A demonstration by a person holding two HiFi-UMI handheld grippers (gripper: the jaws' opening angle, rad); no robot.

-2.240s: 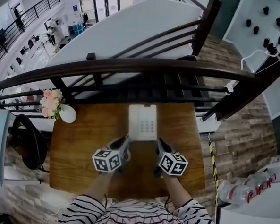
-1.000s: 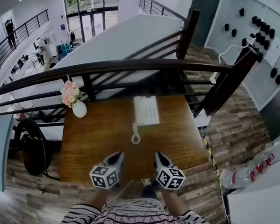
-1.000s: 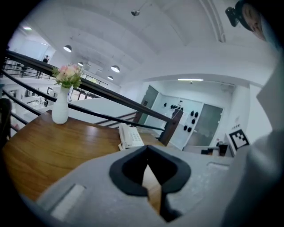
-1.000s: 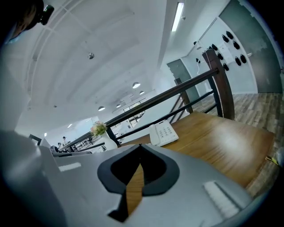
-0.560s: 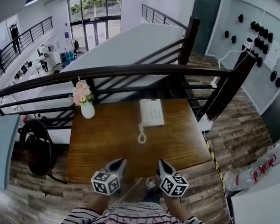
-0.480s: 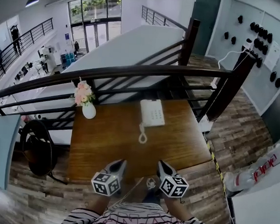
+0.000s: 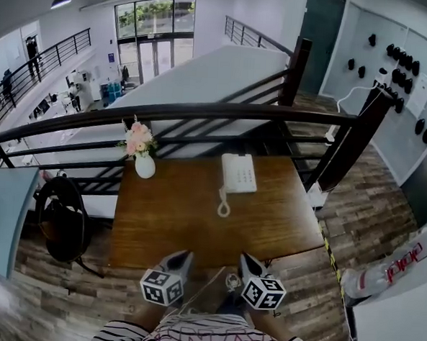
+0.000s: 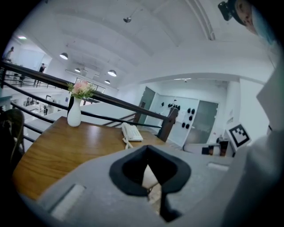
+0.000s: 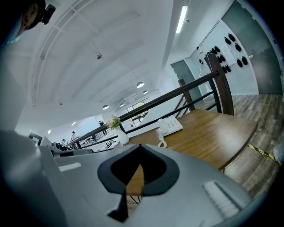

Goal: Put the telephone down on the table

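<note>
Telephone (image 7: 239, 173) lies flat on the worktop (image 7: 167, 224) near the far edge, right of middle, its cord curling toward the centre. A vase of flowers (image 7: 144, 165) stands by the far left corner. The left gripper (image 7: 181, 256) and right gripper (image 7: 246, 260) hang beyond the near edge, well apart from the telephone. The left gripper view shows its jaws pressed together with nothing between them. The right gripper view shows the same: jaws together and empty.

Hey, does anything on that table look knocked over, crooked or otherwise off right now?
Nothing stands out. The telephone lies flat near the table's far edge with its cord curled in front, and the flower vase stands upright at the far left corner.
</note>
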